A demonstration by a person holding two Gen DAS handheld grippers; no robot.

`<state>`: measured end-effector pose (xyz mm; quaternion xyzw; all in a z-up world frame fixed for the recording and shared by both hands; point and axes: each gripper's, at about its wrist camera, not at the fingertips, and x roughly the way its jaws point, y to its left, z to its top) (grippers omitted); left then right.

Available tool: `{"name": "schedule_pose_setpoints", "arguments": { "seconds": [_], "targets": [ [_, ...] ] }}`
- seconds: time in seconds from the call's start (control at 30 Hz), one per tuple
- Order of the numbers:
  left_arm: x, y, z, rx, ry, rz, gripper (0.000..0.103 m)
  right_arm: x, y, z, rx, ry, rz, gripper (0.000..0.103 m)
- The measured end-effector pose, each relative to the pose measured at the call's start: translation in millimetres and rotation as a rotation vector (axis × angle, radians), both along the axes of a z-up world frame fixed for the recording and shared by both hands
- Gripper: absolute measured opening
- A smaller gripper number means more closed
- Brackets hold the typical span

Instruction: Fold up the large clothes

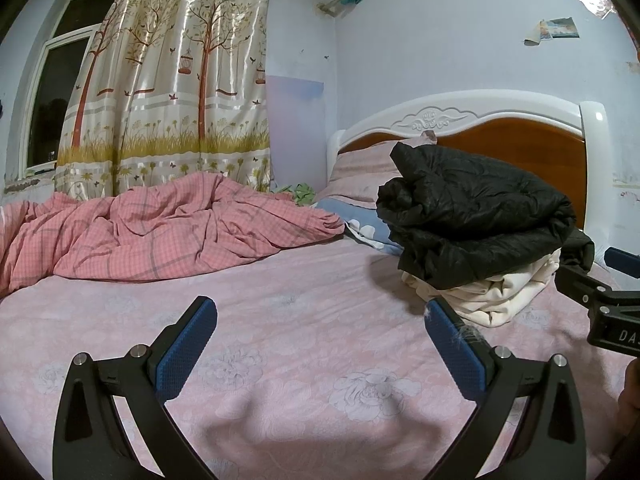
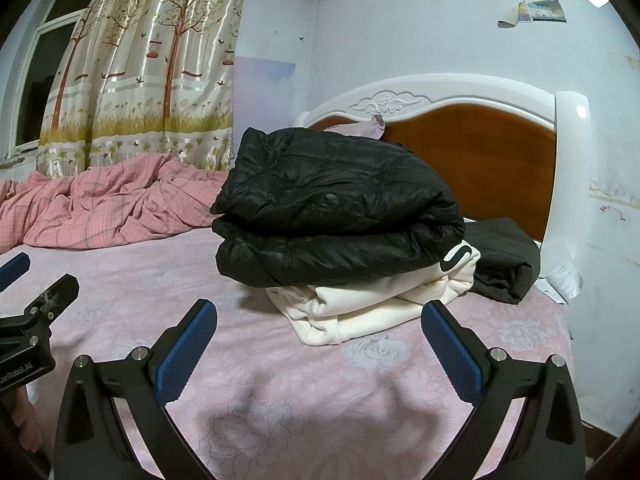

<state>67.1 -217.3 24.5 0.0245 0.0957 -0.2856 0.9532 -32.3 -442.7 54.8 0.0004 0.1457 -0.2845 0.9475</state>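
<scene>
A folded black puffer jacket [image 2: 336, 208] lies on top of a folded cream garment [image 2: 372, 304] on the pink bed sheet [image 2: 160, 288]. The same jacket [image 1: 476, 216] and cream garment [image 1: 496, 296] show at the right of the left wrist view. Another folded dark garment [image 2: 500, 260] sits behind the stack by the headboard. My left gripper [image 1: 320, 320] is open over bare sheet, left of the stack. My right gripper [image 2: 320, 320] is open just in front of the stack, empty. The right gripper also shows at the right edge of the left wrist view [image 1: 600, 288].
A rumpled pink checked duvet [image 1: 152, 232] lies at the far left of the bed. A blue pillow [image 1: 368, 224] and a pink pillow [image 1: 364, 172] rest against the white and wood headboard [image 1: 500, 136]. A curtain [image 1: 168, 80] hangs behind. Papers [image 2: 564, 280] lie at the bed's right edge.
</scene>
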Motion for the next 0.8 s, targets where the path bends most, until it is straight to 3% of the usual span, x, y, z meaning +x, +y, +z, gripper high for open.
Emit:
{"name": "schedule_pose_setpoints", "arguments": {
  "seconds": [0.8],
  "targets": [
    [-0.5, 1.1, -0.2, 0.002, 0.003, 0.0, 0.103, 1.3, 0.2, -0.8, 0.001, 0.007, 0.003, 0.103]
  ]
}}
